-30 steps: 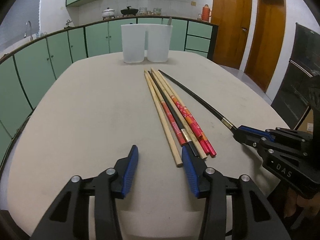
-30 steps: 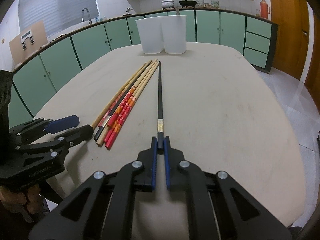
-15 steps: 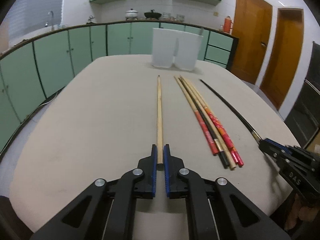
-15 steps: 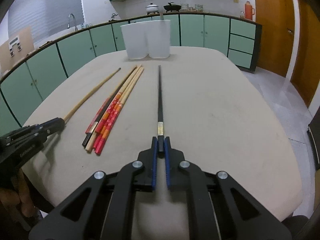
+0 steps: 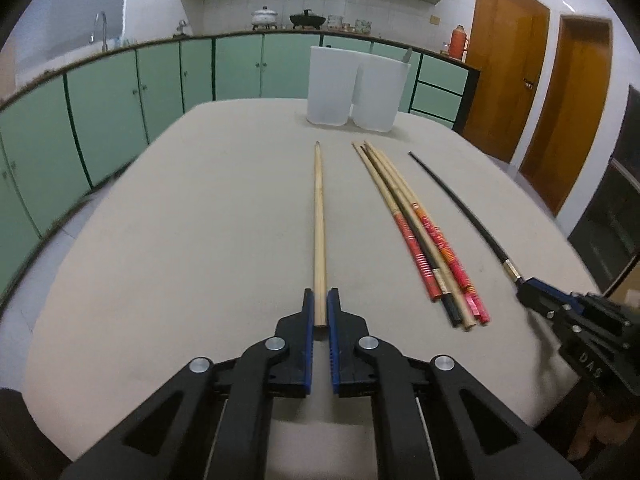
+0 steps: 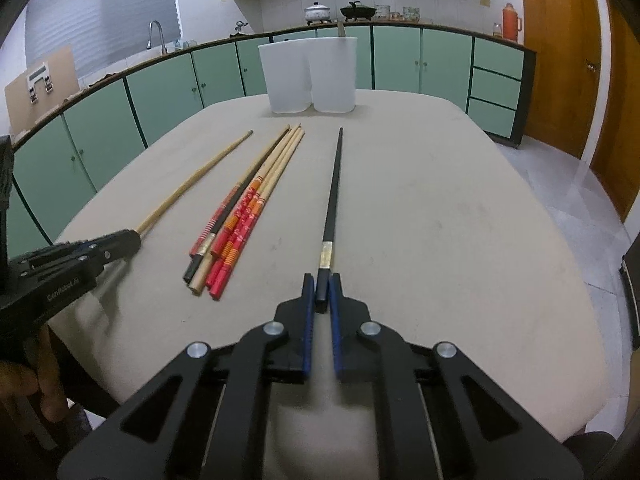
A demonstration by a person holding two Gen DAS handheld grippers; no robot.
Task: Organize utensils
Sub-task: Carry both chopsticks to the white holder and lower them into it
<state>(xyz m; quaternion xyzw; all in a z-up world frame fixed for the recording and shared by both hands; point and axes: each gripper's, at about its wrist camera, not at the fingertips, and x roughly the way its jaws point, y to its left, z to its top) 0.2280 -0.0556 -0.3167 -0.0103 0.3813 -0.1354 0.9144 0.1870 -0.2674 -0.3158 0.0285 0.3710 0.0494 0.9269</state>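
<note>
My left gripper (image 5: 320, 304) is shut on the near end of a plain wooden chopstick (image 5: 319, 216), which points away over the table toward two white containers (image 5: 354, 88). My right gripper (image 6: 322, 286) is shut on the near end of a black chopstick (image 6: 334, 188) with a gold band. Between the two held sticks lies a bundle of several chopsticks (image 5: 420, 232), red-patterned, black and plain wood, flat on the table. The right wrist view shows that bundle (image 6: 244, 208) left of the black stick, and the left gripper (image 6: 120, 242) beyond it with the wooden chopstick (image 6: 192, 182).
The beige rounded table (image 5: 180, 240) runs to the white containers (image 6: 308, 76) at its far edge; a utensil tip sticks out of the right one. Green cabinets curve behind and to the left. Wooden doors stand at the right. A hand (image 6: 36, 384) grips the left tool's handle.
My left gripper closed on the plain wooden chopstick and drew it leftward, away from the bundle. The right gripper kept its hold on the black chopstick and stayed put.
</note>
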